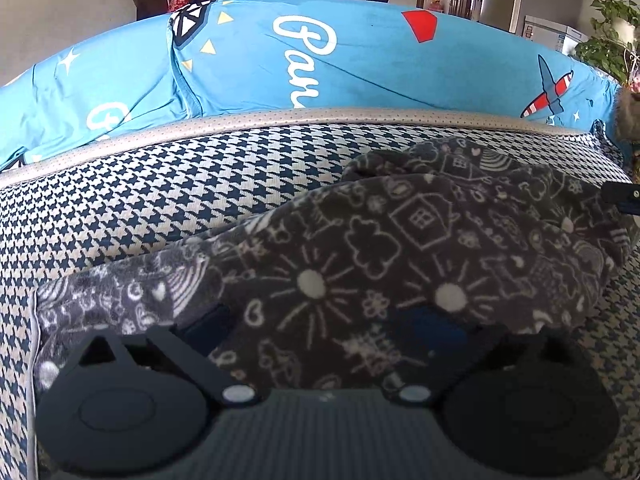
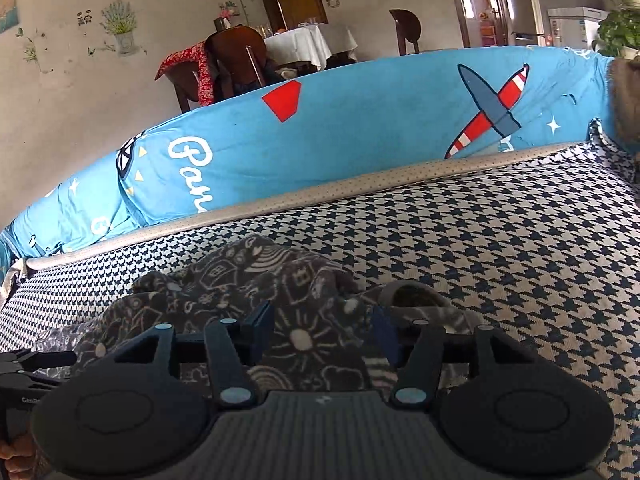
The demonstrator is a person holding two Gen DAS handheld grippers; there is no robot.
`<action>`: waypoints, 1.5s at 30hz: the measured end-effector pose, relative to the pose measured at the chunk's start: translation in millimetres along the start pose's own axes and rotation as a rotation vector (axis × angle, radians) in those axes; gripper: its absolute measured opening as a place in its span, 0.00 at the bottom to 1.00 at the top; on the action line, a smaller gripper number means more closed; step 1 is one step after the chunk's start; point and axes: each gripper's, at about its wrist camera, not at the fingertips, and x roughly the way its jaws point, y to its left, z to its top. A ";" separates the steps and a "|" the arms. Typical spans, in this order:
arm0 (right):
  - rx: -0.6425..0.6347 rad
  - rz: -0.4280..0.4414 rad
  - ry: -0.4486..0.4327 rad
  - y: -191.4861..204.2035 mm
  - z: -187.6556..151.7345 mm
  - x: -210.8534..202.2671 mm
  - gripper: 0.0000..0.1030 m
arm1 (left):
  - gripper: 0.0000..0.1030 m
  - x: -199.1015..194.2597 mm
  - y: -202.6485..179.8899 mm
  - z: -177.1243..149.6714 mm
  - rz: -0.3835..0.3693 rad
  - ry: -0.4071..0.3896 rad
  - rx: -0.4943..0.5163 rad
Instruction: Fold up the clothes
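A dark grey fleece garment (image 1: 400,240) printed with pale doodles of suns, houses and clouds lies rumpled on a houndstooth cushion (image 1: 200,184). My left gripper (image 1: 320,326) is open, its fingers spread wide low over the garment's near part, with cloth lying between them. In the right wrist view the same garment (image 2: 240,280) sits ahead and to the left, a cuffed opening (image 2: 412,296) at its right end. My right gripper (image 2: 323,332) is open over that end, with fabric below the gap. Each gripper shows in the other's view: the right one (image 1: 622,198), the left one (image 2: 36,360).
A blue sheet (image 2: 360,128) with plane and lettering prints covers the sofa back behind the cushion (image 2: 500,248). Beyond it stand a dining table with chairs (image 2: 308,40), a fridge (image 2: 524,4) and a leafy plant (image 1: 612,36). A hand (image 2: 12,456) shows at the lower left.
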 end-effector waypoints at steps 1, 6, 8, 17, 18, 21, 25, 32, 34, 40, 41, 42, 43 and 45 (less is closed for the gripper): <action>0.005 -0.010 0.000 -1.5 0.2 3.9 0.53 | 1.00 0.6 -0.9 -1.1 0.005 -0.001 0.010; -0.006 -0.157 0.045 -7.6 -2.5 33.4 0.52 | 1.00 2.0 -1.8 -4.6 0.011 -0.004 0.039; -0.001 -0.201 0.062 -12.1 -4.8 44.2 0.52 | 1.00 2.7 -0.2 -4.8 0.007 0.000 0.037; -0.034 -0.269 0.068 -12.2 -10.1 65.7 0.56 | 1.00 2.7 2.0 -14.7 0.001 0.017 0.099; -0.034 -0.271 0.069 -12.0 -10.1 65.4 0.56 | 1.00 1.8 2.8 -17.0 0.002 0.016 0.106; -0.008 -0.264 0.057 -10.4 -8.1 55.5 0.57 | 1.00 -3.8 5.4 -22.6 0.003 0.006 0.122; -0.021 -0.246 0.011 0.7 -5.5 34.8 0.56 | 1.00 -14.2 7.7 -27.1 0.002 -0.010 0.134; -0.053 -0.125 -0.049 36.4 -6.7 7.9 0.56 | 1.00 -24.2 7.5 -34.3 0.012 -0.026 0.121; -0.060 -0.082 -0.046 48.2 -8.6 6.8 0.56 | 1.00 -25.9 6.7 -36.6 0.017 -0.031 0.109; -0.080 0.137 -0.034 84.9 -17.0 2.5 0.55 | 1.00 -31.0 7.3 -41.8 0.026 -0.042 0.061; -0.088 0.179 -0.030 91.6 -18.4 2.8 0.55 | 1.00 -31.9 7.4 -42.3 0.026 -0.044 0.054; -0.095 0.218 -0.021 97.6 -19.8 3.8 0.53 | 1.00 -32.7 7.3 -42.3 0.027 -0.045 0.049; -0.107 0.254 -0.010 103.7 -21.5 5.4 0.48 | 1.00 -33.4 7.2 -42.3 0.030 -0.047 0.049; -0.137 0.312 0.006 115.8 -24.6 9.7 0.42 | 1.00 -34.3 6.9 -42.4 0.042 -0.050 0.047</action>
